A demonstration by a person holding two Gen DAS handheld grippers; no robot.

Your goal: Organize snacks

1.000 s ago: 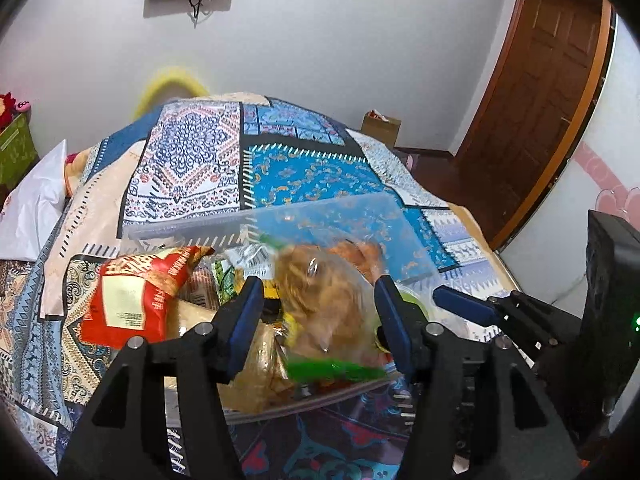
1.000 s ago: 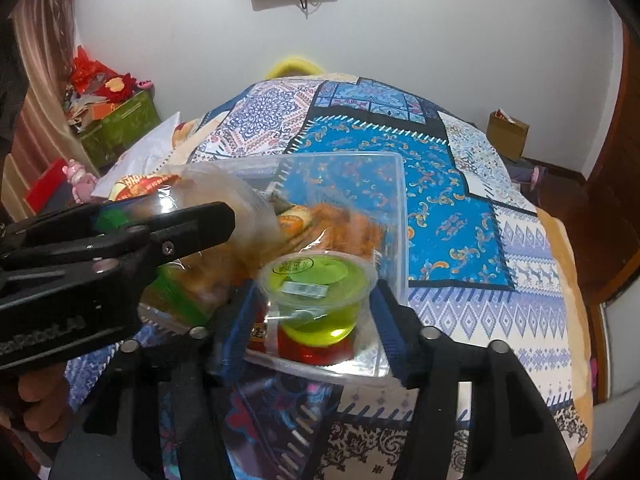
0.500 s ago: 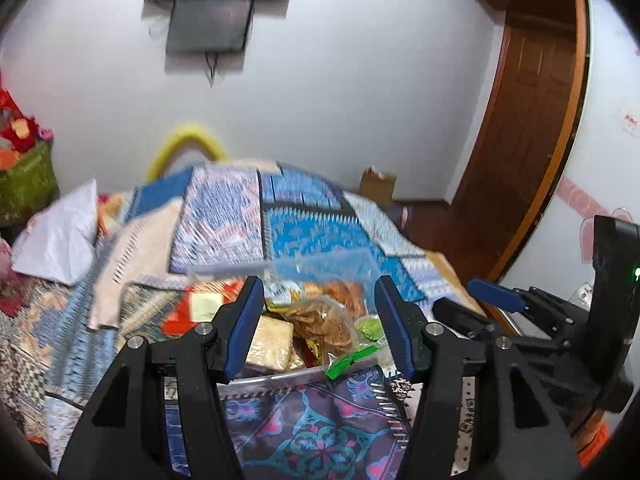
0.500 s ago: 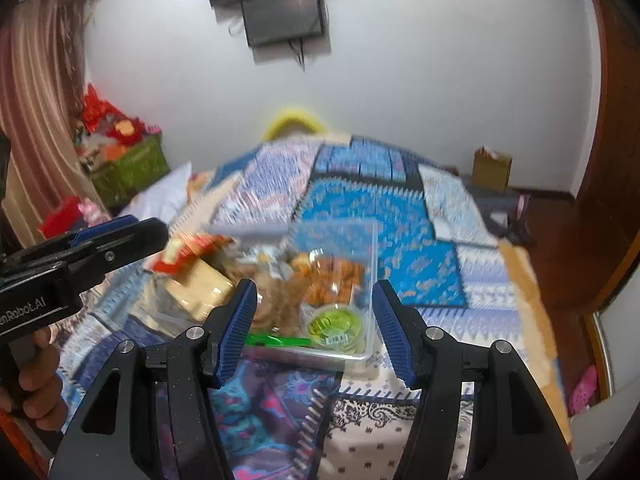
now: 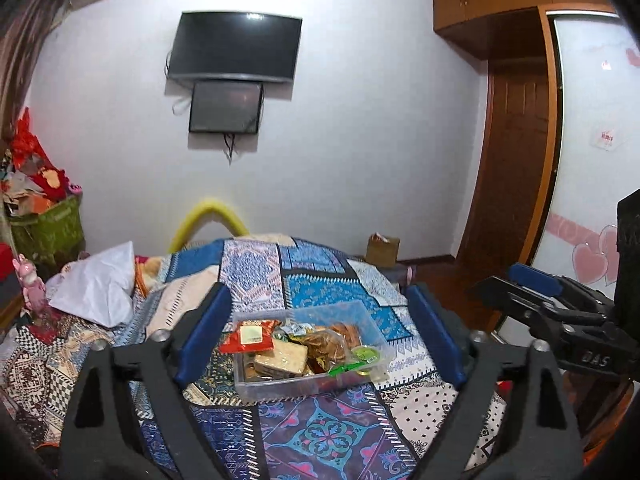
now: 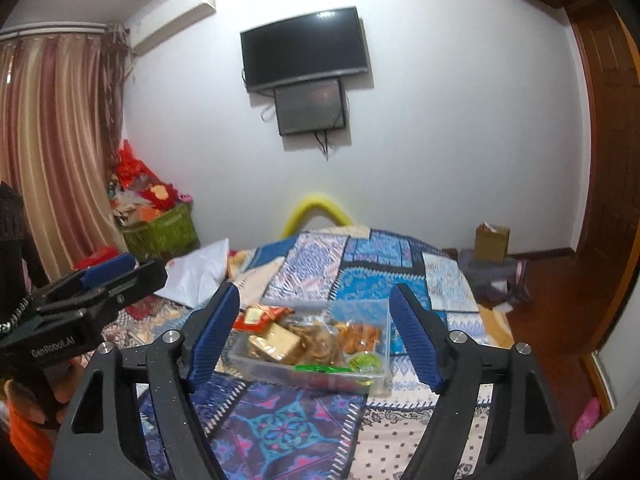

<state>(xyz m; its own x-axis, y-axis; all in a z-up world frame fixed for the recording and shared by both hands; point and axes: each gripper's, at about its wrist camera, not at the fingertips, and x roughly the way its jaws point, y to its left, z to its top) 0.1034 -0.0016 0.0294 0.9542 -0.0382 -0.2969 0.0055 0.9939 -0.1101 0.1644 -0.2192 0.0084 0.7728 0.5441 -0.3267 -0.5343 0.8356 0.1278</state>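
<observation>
A clear plastic box [image 5: 256,390] of snacks rests on the quilted bed. It holds a red packet [image 5: 248,336], a beige cracker pack [image 5: 282,358], a bag of brown crisps [image 5: 324,344] and a green jelly cup [image 5: 366,354]. My left gripper [image 5: 320,332] hovers well back from the box, jaws opening, nothing between them. My right gripper [image 6: 314,338] is likewise back and above the box [image 6: 376,384], jaws opening and empty. The jelly cup [image 6: 364,360] and orange snacks [image 6: 358,334] lie at the box's right end. Each gripper shows in the other's view: right gripper [image 5: 536,292], left gripper [image 6: 104,276].
The patchwork quilt [image 5: 320,436] covers the bed, with a white pillow [image 5: 100,284] at the left. A green basket [image 6: 160,232] of red things stands by the curtain. A cardboard box [image 6: 492,244] sits on the floor by the wooden door [image 5: 516,168]. A TV [image 6: 304,48] hangs on the far wall.
Both grippers have drawn back and risen away from the box, which now looks small and far. Their jaws have spread wider. The crisps bag and jelly cup stay in the box.
</observation>
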